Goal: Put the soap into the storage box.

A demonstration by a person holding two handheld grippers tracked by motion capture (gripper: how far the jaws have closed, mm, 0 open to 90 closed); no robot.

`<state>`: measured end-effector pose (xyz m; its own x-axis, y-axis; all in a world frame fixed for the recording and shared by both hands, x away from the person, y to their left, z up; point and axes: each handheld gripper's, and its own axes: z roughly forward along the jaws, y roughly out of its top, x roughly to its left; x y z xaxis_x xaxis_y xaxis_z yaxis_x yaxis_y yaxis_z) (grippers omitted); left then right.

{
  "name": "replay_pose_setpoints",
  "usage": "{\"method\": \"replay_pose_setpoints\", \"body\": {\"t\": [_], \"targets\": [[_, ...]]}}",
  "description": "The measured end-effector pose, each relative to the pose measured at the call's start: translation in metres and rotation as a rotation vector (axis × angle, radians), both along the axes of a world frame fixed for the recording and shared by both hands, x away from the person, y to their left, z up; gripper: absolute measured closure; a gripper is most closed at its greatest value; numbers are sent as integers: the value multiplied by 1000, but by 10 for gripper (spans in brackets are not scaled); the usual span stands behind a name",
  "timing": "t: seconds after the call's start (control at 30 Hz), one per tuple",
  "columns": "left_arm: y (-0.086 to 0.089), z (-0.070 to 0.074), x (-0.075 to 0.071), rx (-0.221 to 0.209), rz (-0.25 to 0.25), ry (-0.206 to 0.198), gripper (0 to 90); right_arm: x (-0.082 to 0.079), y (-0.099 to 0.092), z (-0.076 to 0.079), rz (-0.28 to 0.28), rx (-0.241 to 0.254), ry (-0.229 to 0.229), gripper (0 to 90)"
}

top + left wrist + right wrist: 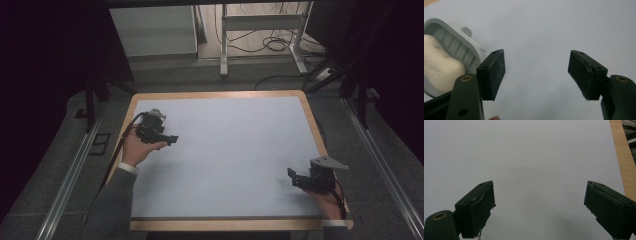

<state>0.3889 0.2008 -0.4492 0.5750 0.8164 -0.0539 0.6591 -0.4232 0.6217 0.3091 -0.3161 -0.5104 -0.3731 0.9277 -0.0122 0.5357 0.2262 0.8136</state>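
The thing nearest the work was a pale grey, ribbed plastic tray with a cream-white lump in it (447, 62), seen in the left gripper view just outside the left claw (536, 73), beside its left-hand pad and not between the pads. Blur hid which way its long axis ran; a short grey stub stuck out from its far rim. I could not tell whether the pad touched it.

The left claw (167, 140) stood apart with nothing between its pads, held in the left hand (136, 149) near the left edge of the white-topped bench with its light wooden border (215, 94). In the high view it pointed across the bench toward the right side.

The right claw (291, 177) was also wide apart and empty (539, 207), held in the right hand (327, 200) near the bench's right front corner, pointing back toward the left. In the right gripper view the wooden border ran just beyond its right pad.

Between the two claws lay the bare white surface, open from front border to far border.
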Motion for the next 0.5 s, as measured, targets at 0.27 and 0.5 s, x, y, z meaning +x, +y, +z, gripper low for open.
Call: {"method": "replay_pose_setpoints", "body": {"t": [0.27,0.5], "targets": [[-6,-20,-19,13,-33,17,280,-1,2,0,6,-5,0,95],[-8,-41,-39,20,-34,43,264,-1,2,0,5,-7,-1,95]]}}
